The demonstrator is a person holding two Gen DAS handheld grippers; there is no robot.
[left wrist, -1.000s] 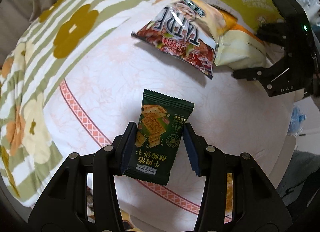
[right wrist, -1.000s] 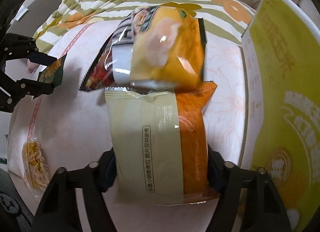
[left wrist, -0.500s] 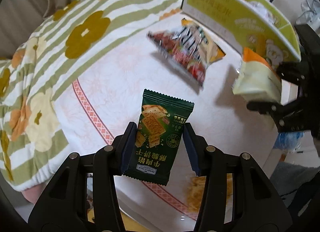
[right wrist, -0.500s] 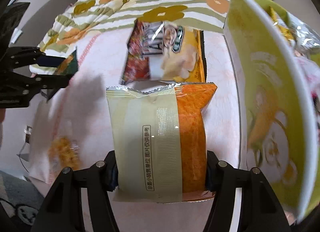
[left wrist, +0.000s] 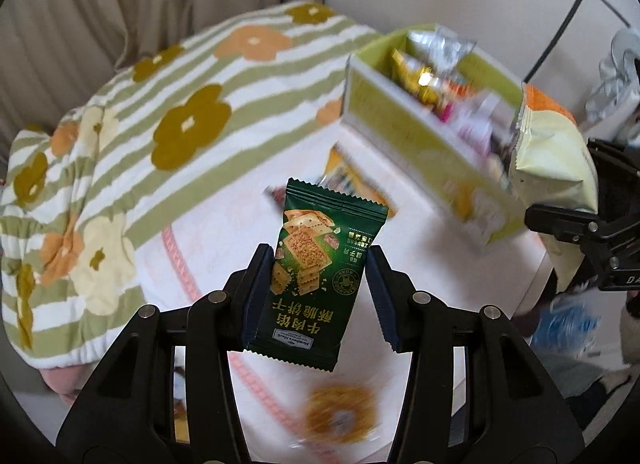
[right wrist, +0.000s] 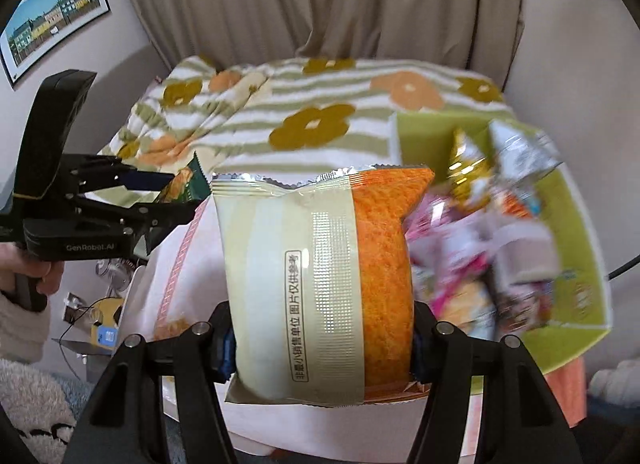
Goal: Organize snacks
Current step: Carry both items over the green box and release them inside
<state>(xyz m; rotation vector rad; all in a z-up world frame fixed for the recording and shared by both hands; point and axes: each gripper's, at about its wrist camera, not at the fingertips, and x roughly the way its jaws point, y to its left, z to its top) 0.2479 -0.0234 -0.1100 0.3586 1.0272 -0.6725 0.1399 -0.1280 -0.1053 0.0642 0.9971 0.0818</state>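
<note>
- Now both grippers are carrying snacks above the bed (left wrist: pixel 224 199), and the move ahead, as I judge it, is turning on where the box (left wrist: pixel 404 135) is lying from each pack;
- left gripper (left wrist: pixel 316 296): its fingers (left wrist: pixel 256 292) are pinching the green pack (left wrist: pixel 320 276) by its long edges, narrow, with the pack's long axis running straight out along the fingers and its serrated top pointing forward;
- from that pack the box is sitting ahead and to the right, well apart, with a loose bag (left wrist: pixel 352 179) lying on the sheet between them;
- right gripper (right wrist: pixel 320 340): its fingers are clamping the orange pack (right wrist: pixel 320 276) across its lower width, fairly wide because the pack is broad; the long axis is likewise standing along the fingers;
- in the right view the box (right wrist: pixel 576 199) is lying just beside that pack, to its right and slightly below, already crowded with wrappers;
- so the right hand is looking nearer to the box, and is probably going first;
- both grippers are pointing steeply down at the bed, raised clear of it; a hand (right wrist: pixel 40 276) in a pale sleeve is gripping the left one's handle;
- another snack (left wrist: pixel 340 412), blurred, is lying on the bed below the left fingers.
</note>
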